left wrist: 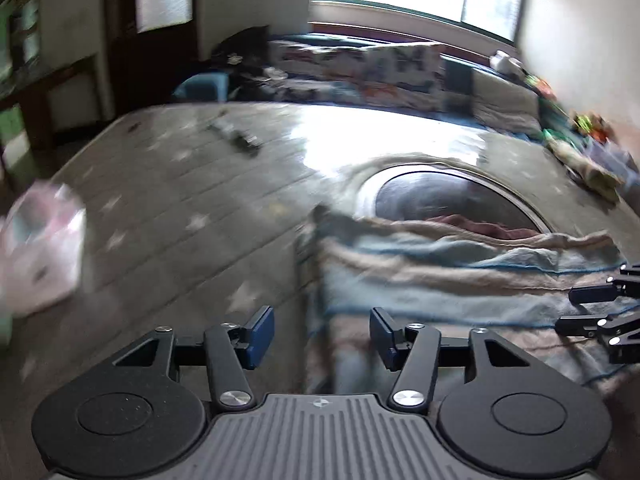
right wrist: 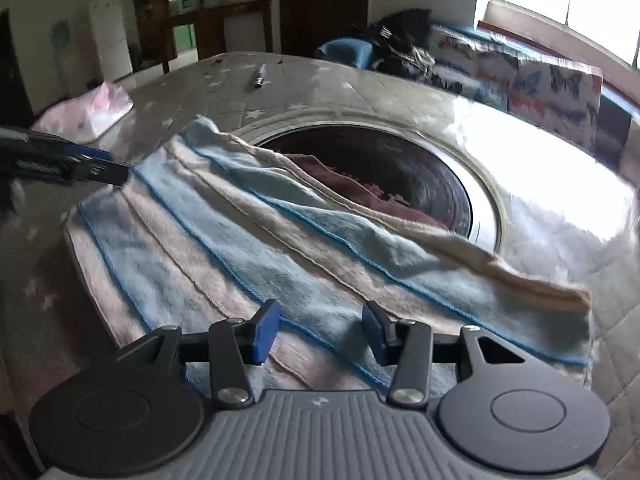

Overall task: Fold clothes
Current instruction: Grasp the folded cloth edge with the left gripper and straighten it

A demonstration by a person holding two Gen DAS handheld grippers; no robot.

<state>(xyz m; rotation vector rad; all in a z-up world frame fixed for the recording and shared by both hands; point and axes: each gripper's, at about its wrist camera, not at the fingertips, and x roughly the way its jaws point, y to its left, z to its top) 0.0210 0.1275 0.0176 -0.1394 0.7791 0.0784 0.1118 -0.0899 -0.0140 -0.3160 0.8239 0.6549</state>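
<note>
A towel (right wrist: pixel 280 248) with light blue and beige stripes lies folded and spread on the star-patterned table (right wrist: pixel 352 80). Its far edge hangs over a round dark recess (right wrist: pixel 420 176) in the tabletop, where a maroon cloth (right wrist: pixel 360 188) shows underneath. My right gripper (right wrist: pixel 320 330) hovers open above the towel's near edge with nothing pinched. My left gripper (left wrist: pixel 322 332) is open over the towel's (left wrist: pixel 440 280) left edge, pads apart and gripping nothing. Each gripper shows in the other's view: the right gripper (left wrist: pixel 576 308) at the right edge, the left gripper (right wrist: pixel 116 172) at the towel's far left corner.
A pink and white plastic bag (right wrist: pixel 92 112) sits at the table's left side. A small dark pen-like object (right wrist: pixel 260 76) lies near the far edge. Beyond the table are a blue stool (right wrist: pixel 344 52), a patterned bench cushion (right wrist: pixel 540 76) and colourful clutter (left wrist: pixel 580 152).
</note>
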